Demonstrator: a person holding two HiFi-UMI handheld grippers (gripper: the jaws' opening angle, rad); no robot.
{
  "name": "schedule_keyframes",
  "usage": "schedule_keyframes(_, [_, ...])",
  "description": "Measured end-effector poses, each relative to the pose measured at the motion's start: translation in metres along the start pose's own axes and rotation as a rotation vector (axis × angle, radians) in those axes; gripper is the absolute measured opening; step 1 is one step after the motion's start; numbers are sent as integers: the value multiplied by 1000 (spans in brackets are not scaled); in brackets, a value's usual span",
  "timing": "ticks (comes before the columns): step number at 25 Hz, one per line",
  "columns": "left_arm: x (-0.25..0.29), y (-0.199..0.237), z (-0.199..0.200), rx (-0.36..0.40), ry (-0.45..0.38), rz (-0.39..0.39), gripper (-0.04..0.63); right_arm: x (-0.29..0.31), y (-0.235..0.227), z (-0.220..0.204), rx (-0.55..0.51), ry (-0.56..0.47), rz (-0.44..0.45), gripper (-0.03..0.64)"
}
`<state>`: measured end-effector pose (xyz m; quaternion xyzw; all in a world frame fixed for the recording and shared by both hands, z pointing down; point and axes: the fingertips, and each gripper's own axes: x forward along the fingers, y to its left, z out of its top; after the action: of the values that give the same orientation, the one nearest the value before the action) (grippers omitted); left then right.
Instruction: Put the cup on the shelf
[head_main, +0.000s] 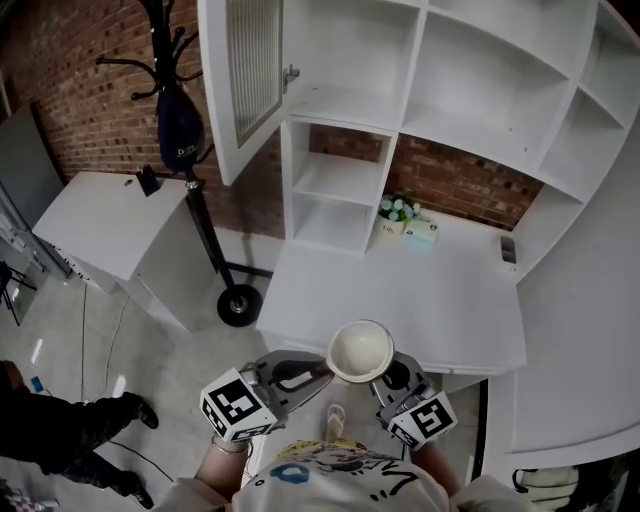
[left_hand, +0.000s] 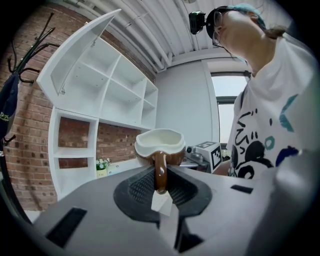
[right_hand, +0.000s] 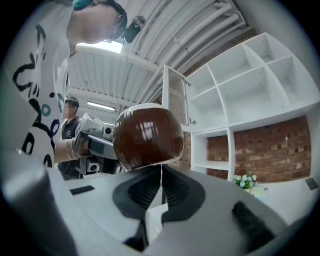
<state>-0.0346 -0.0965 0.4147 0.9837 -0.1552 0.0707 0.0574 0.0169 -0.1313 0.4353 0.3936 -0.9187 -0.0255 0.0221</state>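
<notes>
A cup (head_main: 361, 350), brown outside and cream inside, hangs upright in front of the white counter (head_main: 400, 295), between my two grippers. My left gripper (head_main: 322, 370) is shut on the cup's handle; in the left gripper view the brown handle (left_hand: 160, 175) runs down between the pads, with the cup bowl (left_hand: 160, 145) above them. My right gripper (head_main: 392, 372) sits at the cup's other side. In the right gripper view its jaws (right_hand: 161, 172) meet in a thin line, and the cup's round brown belly (right_hand: 146, 136) rests against their tips. The white shelf unit (head_main: 345, 180) stands beyond the counter.
An open cabinet door (head_main: 245, 70) juts out at upper left of the shelves. A small flower pot (head_main: 400, 210) and a box (head_main: 421, 230) sit at the counter's back. A black coat stand (head_main: 185, 150) and a white table (head_main: 110, 220) are to the left. A person (head_main: 70, 430) stands at lower left.
</notes>
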Motion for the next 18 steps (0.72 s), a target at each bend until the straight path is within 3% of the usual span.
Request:
schedule_keyframes(10, [62, 67, 44, 49, -39, 71, 55, 36, -95, 20, -48, -15, 13, 28])
schedule_keyframes(18, [98, 96, 47, 55, -25, 116, 55, 49, -140, 9, -34, -9, 24, 28])
